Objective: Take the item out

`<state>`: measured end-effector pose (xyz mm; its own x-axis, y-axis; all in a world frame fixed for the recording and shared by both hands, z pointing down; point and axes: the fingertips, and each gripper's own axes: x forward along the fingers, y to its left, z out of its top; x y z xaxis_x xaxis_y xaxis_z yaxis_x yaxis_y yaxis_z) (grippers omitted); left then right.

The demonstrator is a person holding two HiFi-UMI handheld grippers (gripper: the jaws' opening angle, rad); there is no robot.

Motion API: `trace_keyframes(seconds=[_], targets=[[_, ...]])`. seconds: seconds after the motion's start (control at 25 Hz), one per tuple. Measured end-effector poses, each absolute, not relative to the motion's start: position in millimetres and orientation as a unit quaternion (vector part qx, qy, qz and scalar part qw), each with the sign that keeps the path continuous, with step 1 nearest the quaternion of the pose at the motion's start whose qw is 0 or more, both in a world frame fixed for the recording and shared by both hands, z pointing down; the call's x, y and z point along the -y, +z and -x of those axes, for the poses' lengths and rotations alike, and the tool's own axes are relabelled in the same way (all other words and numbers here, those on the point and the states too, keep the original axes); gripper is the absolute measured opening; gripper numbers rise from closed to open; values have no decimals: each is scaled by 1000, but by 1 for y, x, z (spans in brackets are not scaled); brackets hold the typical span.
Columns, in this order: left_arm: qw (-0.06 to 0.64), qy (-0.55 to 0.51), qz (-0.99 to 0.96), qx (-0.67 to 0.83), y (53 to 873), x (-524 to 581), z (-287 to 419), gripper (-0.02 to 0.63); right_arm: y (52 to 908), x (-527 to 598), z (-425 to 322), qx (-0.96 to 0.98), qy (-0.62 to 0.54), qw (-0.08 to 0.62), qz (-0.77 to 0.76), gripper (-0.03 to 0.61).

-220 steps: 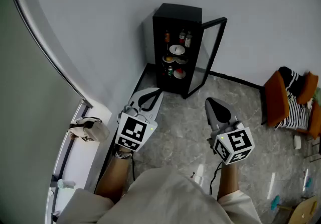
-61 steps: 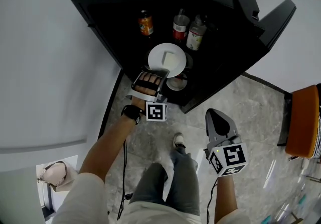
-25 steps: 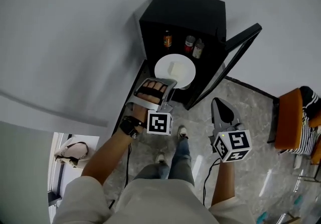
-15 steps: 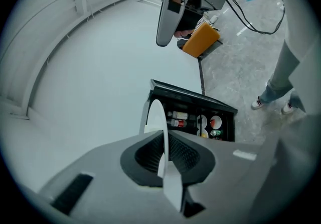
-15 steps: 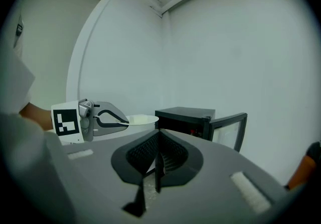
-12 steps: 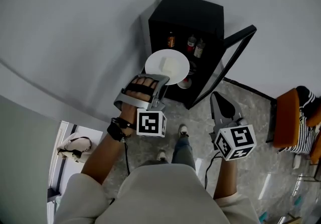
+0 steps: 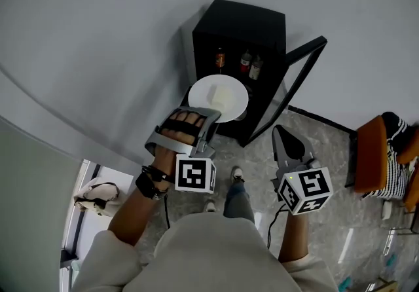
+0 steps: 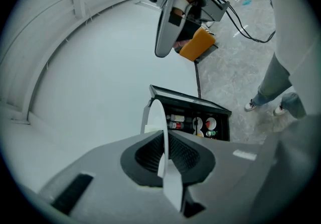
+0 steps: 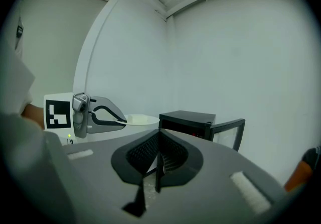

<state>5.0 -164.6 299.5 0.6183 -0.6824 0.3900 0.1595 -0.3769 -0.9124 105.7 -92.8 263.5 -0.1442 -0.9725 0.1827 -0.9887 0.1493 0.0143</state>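
The right gripper (image 7: 281, 135) hangs empty, jaws together, well apart from the plate. The left gripper (image 7: 211, 116) is clamped on the near rim of the white plate (image 7: 200, 95), which is outside the black fridge (image 7: 249, 22) and hides its lower shelves. The pale block (image 7: 221, 95) on the plate is hard to identify. Bottles (image 7: 245, 61) stand on the top shelf, and the glass door (image 7: 298, 81) is open.

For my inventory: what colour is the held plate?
White plate, clearest in the head view.

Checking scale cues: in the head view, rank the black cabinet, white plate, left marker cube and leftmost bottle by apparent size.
1. black cabinet
2. white plate
3. left marker cube, which sits nearer the camera, so its true size is unsure
4. leftmost bottle
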Motion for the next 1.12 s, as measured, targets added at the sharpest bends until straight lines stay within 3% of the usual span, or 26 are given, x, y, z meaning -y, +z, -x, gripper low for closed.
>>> trace_keyframes(seconds=[1.12], targets=[[534, -393, 727, -180, 304, 163, -8, 20, 275, 98, -106, 749, 54, 88, -654, 6]])
